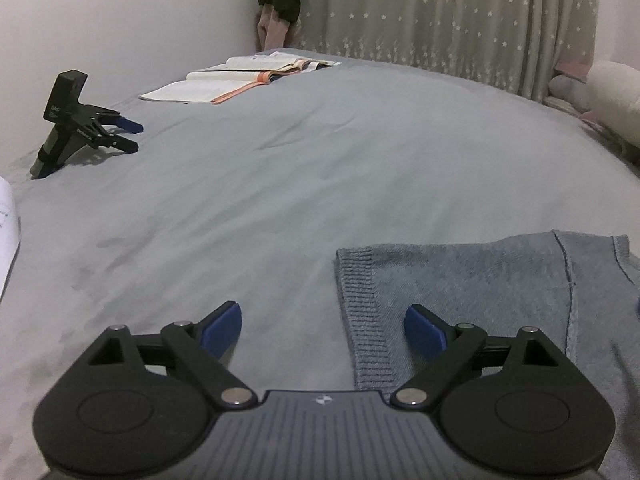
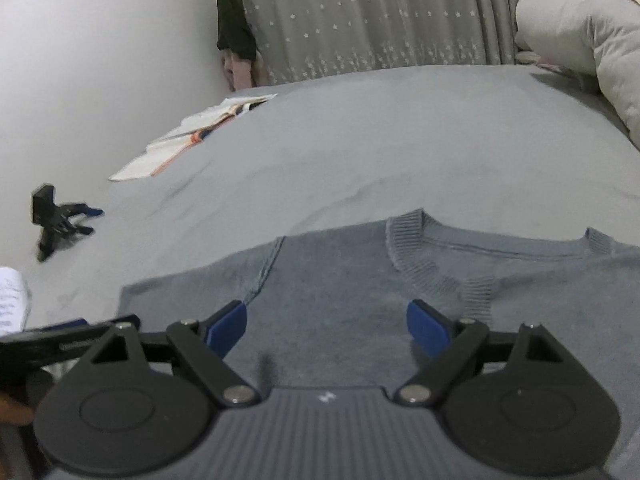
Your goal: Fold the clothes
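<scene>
A: Black linkage of both tools fills the near edge. Largest item: the grey bed (image 1: 280, 184), bedsheet mostly bare ahead and to the left.

B: Garment?

A: Grey knit sweater (image 2: 340, 280) lies flat on the bed, neckline (image 2: 416, 240) at its far edge, long axis running left to right. Ribbed cuff (image 1: 362, 320) of a folded-in sleeve marks its left limit.

B: Grippers?

A: Left gripper (image 1: 322, 330) hovers with jaws apart, straddling that cuff, nothing clamped. Right gripper (image 2: 326, 334) has jaws apart above the chest, empty. Left is nearer the edge.

B: Room?

A: Likely ample. Open books (image 1: 240, 78) and a spare gripper (image 1: 86, 124) lie well apart, far left; pillows (image 2: 592, 44) far right.
</scene>
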Available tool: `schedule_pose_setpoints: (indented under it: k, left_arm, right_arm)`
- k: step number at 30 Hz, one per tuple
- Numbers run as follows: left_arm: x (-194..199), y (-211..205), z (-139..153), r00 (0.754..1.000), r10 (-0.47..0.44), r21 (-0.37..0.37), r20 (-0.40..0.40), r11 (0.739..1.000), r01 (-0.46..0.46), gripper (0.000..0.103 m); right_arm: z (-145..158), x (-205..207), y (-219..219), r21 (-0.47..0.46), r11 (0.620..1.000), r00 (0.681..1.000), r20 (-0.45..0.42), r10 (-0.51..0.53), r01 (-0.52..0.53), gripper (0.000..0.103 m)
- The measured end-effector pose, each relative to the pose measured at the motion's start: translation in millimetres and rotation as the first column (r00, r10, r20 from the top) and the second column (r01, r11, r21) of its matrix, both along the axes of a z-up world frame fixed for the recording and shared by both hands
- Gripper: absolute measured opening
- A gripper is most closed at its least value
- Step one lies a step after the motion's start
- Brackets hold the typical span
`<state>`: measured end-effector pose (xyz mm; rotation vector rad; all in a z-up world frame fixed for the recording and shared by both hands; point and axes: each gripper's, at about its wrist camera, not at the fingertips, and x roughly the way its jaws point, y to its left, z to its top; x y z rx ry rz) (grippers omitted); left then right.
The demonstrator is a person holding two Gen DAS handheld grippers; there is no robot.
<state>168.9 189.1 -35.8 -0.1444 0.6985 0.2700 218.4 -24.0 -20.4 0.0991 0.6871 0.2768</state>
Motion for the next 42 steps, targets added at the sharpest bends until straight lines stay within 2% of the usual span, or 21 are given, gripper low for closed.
schedule_pose_setpoints:
  k: [2,5,7,11,13,14,15,17,19,26,29,33,36,39,41,42]
  left_arm:
    - [0,-3,0,1.0,-0.02,-0.006,0.007,1.0,0.02,0.087]
    - [1,-8,0,0.998,-0.058,-0.014,0.02,0.998,0.058,0.075]
    - [2,-9,-1,0.997,-0.066,-0.021,0.028,0.998,0.067,0.071]
    - [2,-4,-2,0.998,-0.035,-0.044,0.042,0.998,0.037,0.056]
    - [2,-3,-2,0.999,-0.009,-0.051,0.05,0.999,0.012,0.044]
    - [3,-1,-2,0.999,-0.001,-0.051,0.052,0.999,0.004,0.035]
    - [3,-1,-3,0.998,0.003,-0.057,0.056,0.998,0.0,0.021]
    - [4,2,-3,0.997,0.005,-0.104,0.073,0.995,0.003,0.004]
    - [4,6,-4,0.995,0.014,-0.159,0.094,0.987,0.001,0.003]
    - [1,6,4,0.982,-0.017,-0.214,0.187,0.975,0.057,0.002]
    - [0,2,8,0.973,-0.064,-0.257,0.222,0.959,0.121,0.002]
    - [1,-9,11,0.956,-0.138,-0.312,0.26,0.925,0.218,0.002]
    - [3,-19,13,0.941,-0.197,-0.337,0.275,0.897,0.287,0.002]
    - [5,-31,14,0.925,-0.257,-0.347,0.279,0.871,0.346,0.002]
    - [6,-40,15,0.916,-0.294,-0.333,0.272,0.865,0.376,0.002]
    - [7,-43,15,0.913,-0.31,-0.324,0.267,0.863,0.388,0.002]
  right_arm:
    - [-7,1,7,-0.022,1.0,1.0,0.013,-0.002,0.002,0.087]
    - [-20,4,19,-0.074,0.997,1.0,0.019,-0.001,0.002,0.087]
    - [-24,3,22,-0.094,0.996,1.0,0.019,0.003,-0.001,0.087]
    - [-27,4,24,-0.104,0.995,1.0,0.023,0.007,-0.004,0.088]
    - [-28,4,24,-0.11,0.994,1.0,0.023,0.009,-0.007,0.089]
    - [-28,4,24,-0.113,0.994,1.0,0.024,0.011,-0.008,0.089]
    - [-28,4,24,-0.112,0.994,1.0,0.024,0.012,-0.009,0.089]
    - [-27,4,23,-0.107,0.994,1.0,0.023,0.013,-0.011,0.089]
    - [-26,3,21,-0.093,0.996,1.0,0.02,0.014,-0.012,0.089]
    - [-23,1,13,-0.052,0.998,1.0,0.014,0.02,-0.019,0.089]
    - [-21,0,8,-0.02,1.0,1.0,0.008,0.019,-0.019,0.089]
    - [-18,0,2,0.044,0.999,0.999,-0.003,0.032,-0.032,0.089]
    - [-15,2,-8,0.163,0.985,0.997,-0.028,0.07,-0.065,0.084]
    - [-13,5,-23,0.326,0.942,0.994,-0.043,0.101,-0.082,0.08]
    - [-13,7,-31,0.423,0.902,0.991,-0.052,0.119,-0.087,0.078]
    - [-13,8,-33,0.441,0.893,0.991,-0.054,0.122,-0.086,0.077]
